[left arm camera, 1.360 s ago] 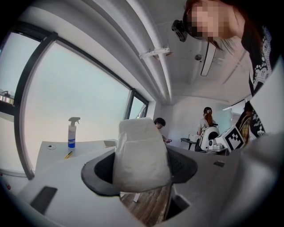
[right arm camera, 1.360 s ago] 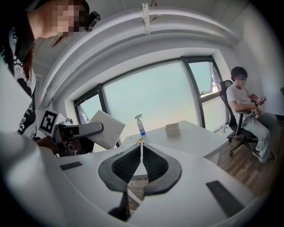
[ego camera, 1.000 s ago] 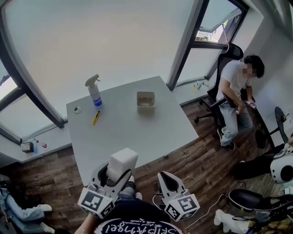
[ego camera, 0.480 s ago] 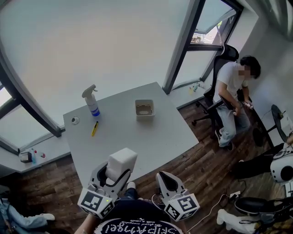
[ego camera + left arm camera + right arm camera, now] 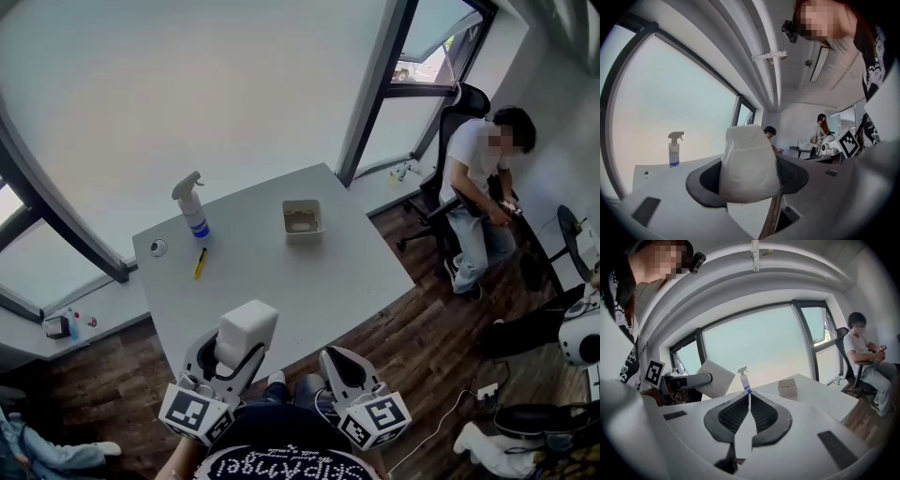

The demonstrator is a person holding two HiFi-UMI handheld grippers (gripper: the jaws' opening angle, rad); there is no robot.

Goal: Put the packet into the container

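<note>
White packet (image 5: 247, 328) in left gripper (image 5: 234, 354) (container (image 5: 302, 218) well apart)

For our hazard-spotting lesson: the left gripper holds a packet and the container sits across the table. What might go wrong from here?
The packet sticks well out past the jaws of the left gripper, so it could slip or tilt in transit.
The container stands unsteadied at the far side of the table; the bulky packet may catch its rim and shove it.

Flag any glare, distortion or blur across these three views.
Head view: windows blown out white, straight lines bowed by the lens, table evenly lit. Left gripper view: fisheye, dark corners, packet close and slightly soft. Right gripper view: same vignette, container sharp.
</note>
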